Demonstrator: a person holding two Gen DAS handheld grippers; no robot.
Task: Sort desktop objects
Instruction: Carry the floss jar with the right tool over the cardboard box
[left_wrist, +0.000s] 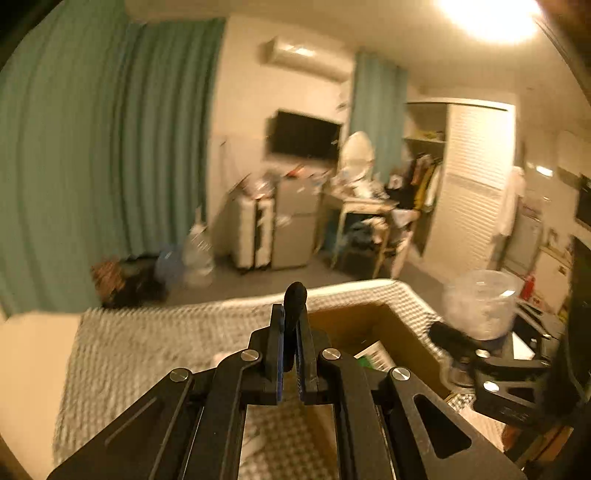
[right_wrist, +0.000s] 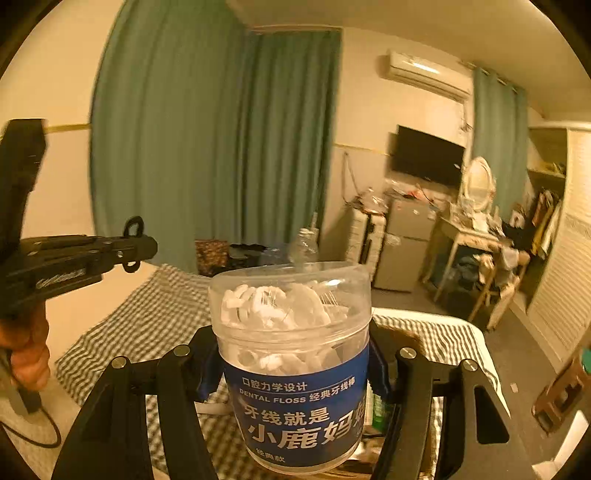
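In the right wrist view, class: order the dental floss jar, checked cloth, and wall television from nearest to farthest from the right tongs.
1. Dental floss jar: gripped in the right tongs.
2. Checked cloth: just below and beyond.
3. Wall television: far wall, upper right.

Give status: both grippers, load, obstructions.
Left hand-held gripper shut on small black object. Right hand-held gripper shut on dental floss jar. Cardboard box below; nothing blocking.
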